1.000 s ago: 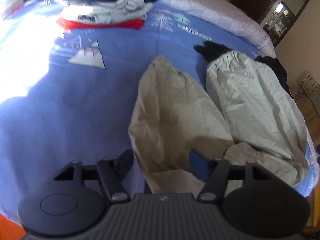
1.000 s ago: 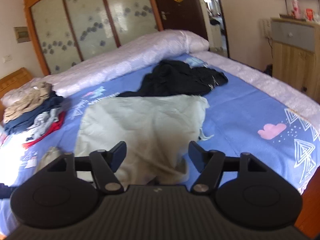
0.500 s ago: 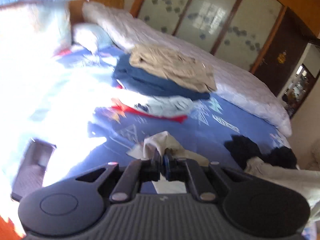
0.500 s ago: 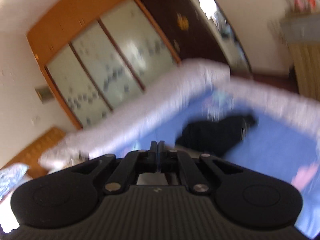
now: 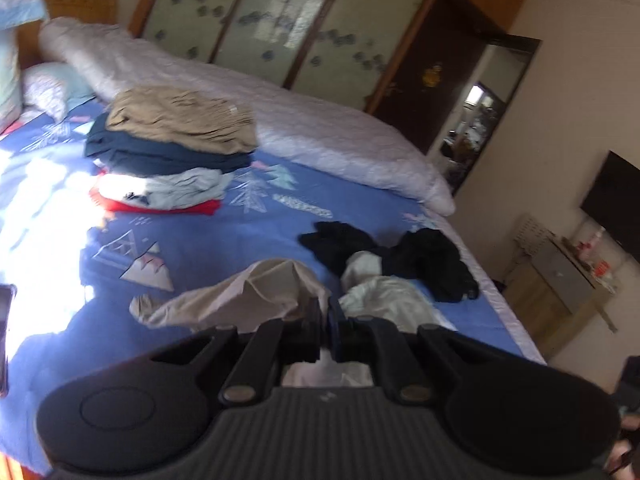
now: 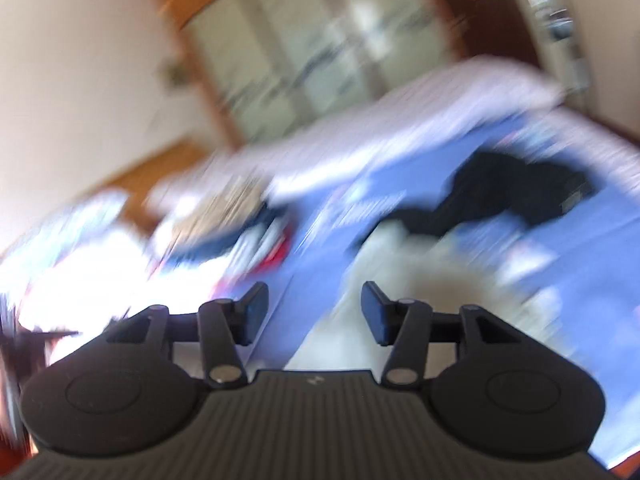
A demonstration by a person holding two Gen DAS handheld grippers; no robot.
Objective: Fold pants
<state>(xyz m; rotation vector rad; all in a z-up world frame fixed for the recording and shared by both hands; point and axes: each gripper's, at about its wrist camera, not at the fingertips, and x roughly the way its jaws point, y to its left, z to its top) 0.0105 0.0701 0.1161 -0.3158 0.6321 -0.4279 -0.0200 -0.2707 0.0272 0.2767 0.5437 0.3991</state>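
The beige pants (image 5: 248,296) lie crumpled on the blue bedsheet (image 5: 208,248). One part is pulled up into a peak. My left gripper (image 5: 326,320) is shut on that raised fabric and holds it above the bed. More pale cloth (image 5: 384,296) trails off to the right of the fingers. In the right wrist view everything is smeared by motion. My right gripper (image 6: 314,306) has its jaws apart and opening, with nothing between them. The pale pants (image 6: 400,280) show as a blur on the bed beyond and below its fingers.
A stack of folded clothes (image 5: 172,140) sits at the far left of the bed. A black garment (image 5: 420,256) lies just beyond the pants. A rolled white quilt (image 5: 304,128) runs along the far side. A bedside cabinet (image 5: 560,280) stands to the right.
My left gripper closed on the pants and rose, dragging the flat-spread fabric into a bunch. My right gripper shut, then opened again, and swung and rolled sideways.
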